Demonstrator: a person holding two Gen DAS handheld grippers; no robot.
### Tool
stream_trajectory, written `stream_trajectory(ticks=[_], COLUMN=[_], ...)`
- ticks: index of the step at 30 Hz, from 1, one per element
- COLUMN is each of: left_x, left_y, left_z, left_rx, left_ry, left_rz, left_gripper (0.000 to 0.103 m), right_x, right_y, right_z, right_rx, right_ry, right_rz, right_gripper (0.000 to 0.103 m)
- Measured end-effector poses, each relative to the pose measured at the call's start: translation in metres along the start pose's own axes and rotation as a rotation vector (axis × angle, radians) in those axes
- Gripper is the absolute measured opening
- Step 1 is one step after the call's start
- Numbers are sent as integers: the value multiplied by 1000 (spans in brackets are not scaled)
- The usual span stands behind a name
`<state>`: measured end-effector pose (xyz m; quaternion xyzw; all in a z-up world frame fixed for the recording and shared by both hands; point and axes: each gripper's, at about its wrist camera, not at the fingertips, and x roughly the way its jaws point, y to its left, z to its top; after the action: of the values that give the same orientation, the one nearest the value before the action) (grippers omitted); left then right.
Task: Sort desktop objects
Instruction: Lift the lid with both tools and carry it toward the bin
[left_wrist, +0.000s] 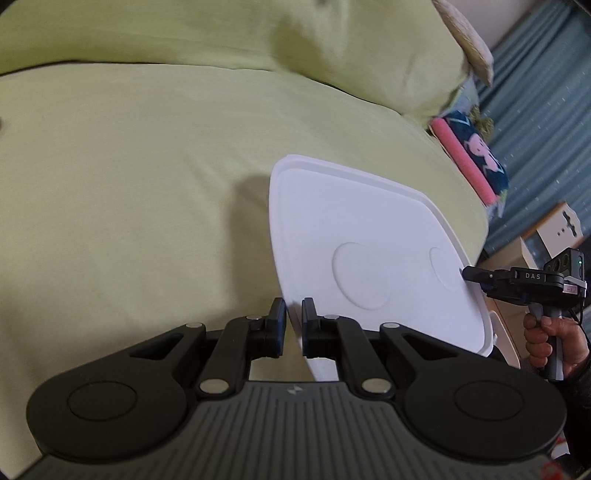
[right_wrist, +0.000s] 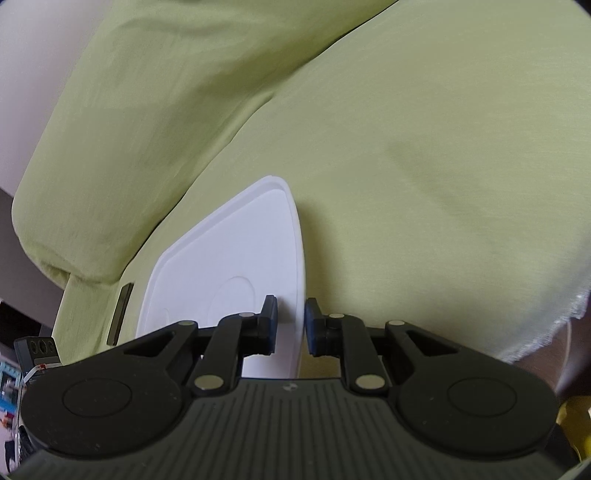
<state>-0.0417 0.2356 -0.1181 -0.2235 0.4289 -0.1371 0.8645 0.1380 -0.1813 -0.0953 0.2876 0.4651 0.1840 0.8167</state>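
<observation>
A: Lid (left_wrist: 354, 229), white, flat, rounded rectangle with a raised rim and two shallow round dimples in its face. Location?

B: Held above a green cushion (left_wrist: 129, 177), one gripper at each of two opposite rims. A second green cushion (left_wrist: 221, 33) stands behind it.

A: Orientation?

B: Face up, slightly tilted. In the left wrist view the long axis runs from the near rim, between the fingers, away toward the far corner, up and to the right. In the right wrist view the lid (right_wrist: 236, 258) tapers away to a rounded corner pointing up the frame.

A: Left gripper (left_wrist: 293, 325)?

B: Fingers narrowed onto the near rim, one pad on each side; grasping the lid.

A: Right gripper (right_wrist: 290, 325)?

B: Straddles the lid's right rim. Left pad lies over the face, right pad outside the rim. A small gap shows, so contact cannot be told from its own camera. In the left view the right gripper (left_wrist: 466, 274) has its tip at the lid's far rim, a hand (left_wrist: 546, 339) on its handle.

A: Surroundings?

B: Pink and teal cloth (left_wrist: 476, 162) beyond the cushion, curtain (left_wrist: 535, 92) behind.
</observation>
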Motion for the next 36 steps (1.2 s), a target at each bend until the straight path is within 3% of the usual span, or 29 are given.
stream_trajectory(ticks=[20,36], left_x=[74,133], left_y=[-113,-224], left_z=[36,41], left_rx=[211,425], left_ry=[110,222], left_rz=[-132,-275], left_gripper=[6,6], right_x=[-115,-226], right_y=[-76,-131], right_z=[-24,-95], right_rx=[170,346], right_ry=[-205,-415], right_rz=[-107,-219], right_gripper=[14,14])
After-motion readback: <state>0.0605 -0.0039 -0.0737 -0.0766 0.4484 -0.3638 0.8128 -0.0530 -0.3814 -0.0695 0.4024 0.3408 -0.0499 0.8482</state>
